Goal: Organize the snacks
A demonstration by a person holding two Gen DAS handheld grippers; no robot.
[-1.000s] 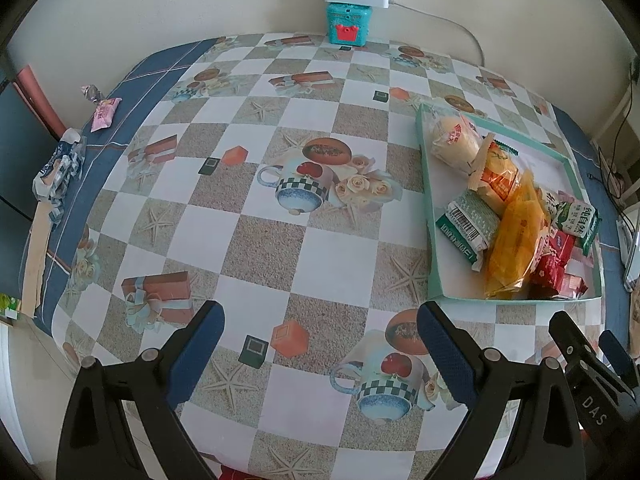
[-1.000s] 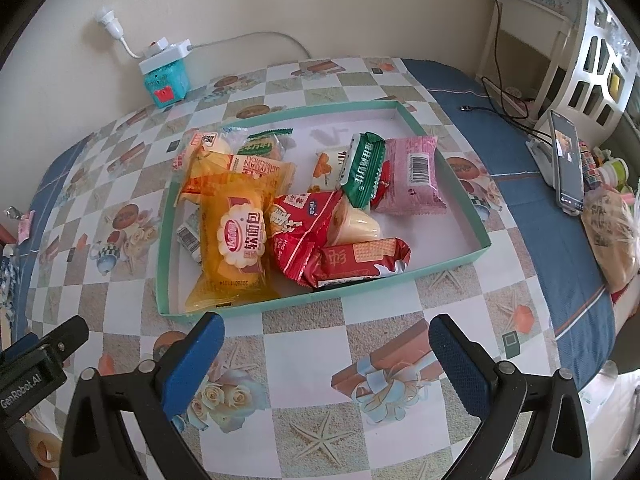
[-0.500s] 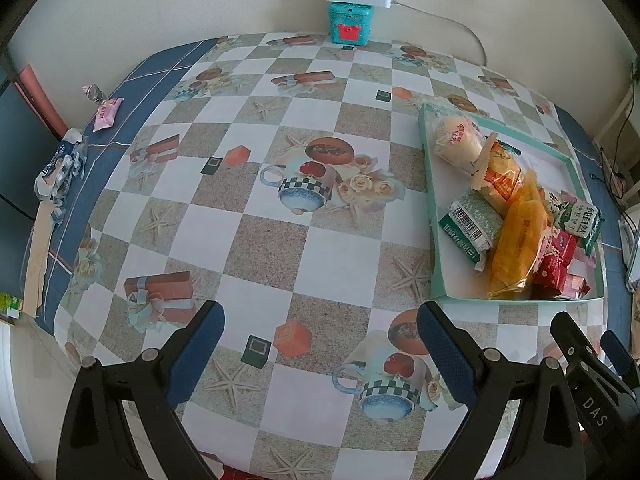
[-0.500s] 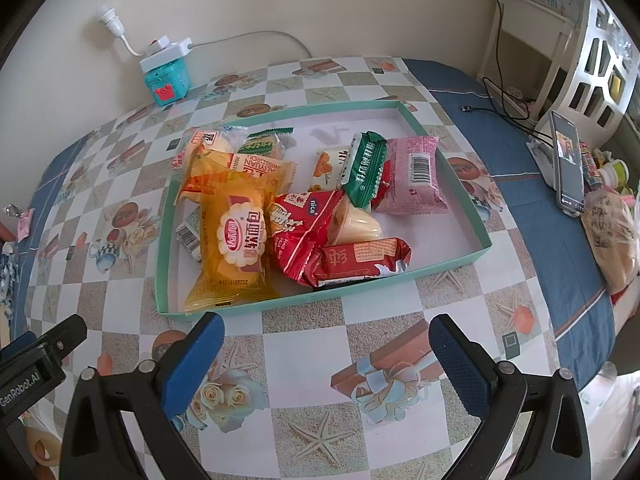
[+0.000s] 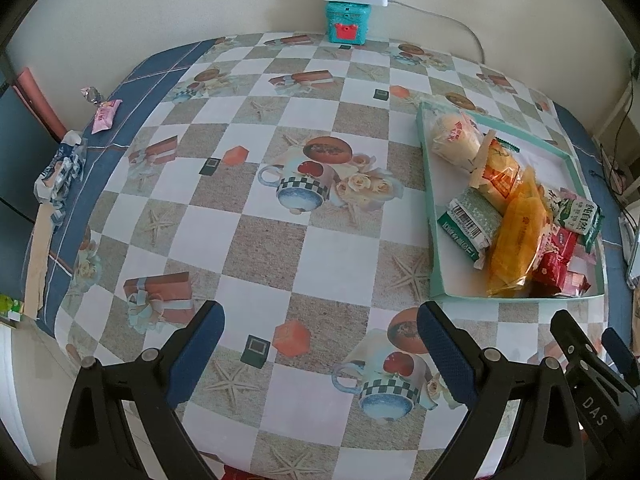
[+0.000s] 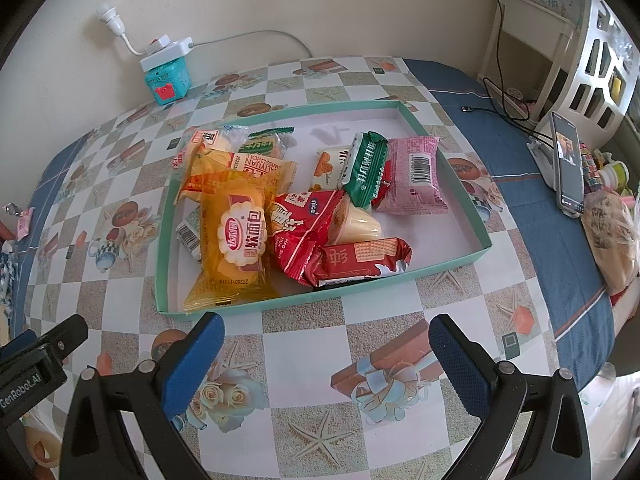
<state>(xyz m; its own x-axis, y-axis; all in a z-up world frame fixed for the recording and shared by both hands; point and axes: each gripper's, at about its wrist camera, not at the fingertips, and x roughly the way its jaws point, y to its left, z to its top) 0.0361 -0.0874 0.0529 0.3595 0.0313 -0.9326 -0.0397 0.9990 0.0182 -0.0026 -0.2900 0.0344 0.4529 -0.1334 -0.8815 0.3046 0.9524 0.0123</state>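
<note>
A shallow teal tray (image 6: 452, 269) sits on the patterned tablecloth and holds several wrapped snacks: a yellow bread pack (image 6: 236, 248), red packs (image 6: 304, 228), a green pack (image 6: 366, 168) and a pink pack (image 6: 414, 174). The tray also shows at the right of the left wrist view (image 5: 434, 240). A small pink snack (image 5: 106, 115) lies alone at the table's far left edge. My left gripper (image 5: 320, 344) is open and empty above the table's near edge. My right gripper (image 6: 326, 354) is open and empty just in front of the tray.
A teal box with a white power strip (image 5: 349, 20) stands against the back wall. Crumpled wrappers (image 5: 60, 168) lie at the left edge. A phone on a stand (image 6: 568, 164) and a bag (image 6: 612, 240) are at the right on the blue cloth.
Both grippers have barely moved; the left view has shifted slightly so the tray sits a little further right. Both stay open and empty.
</note>
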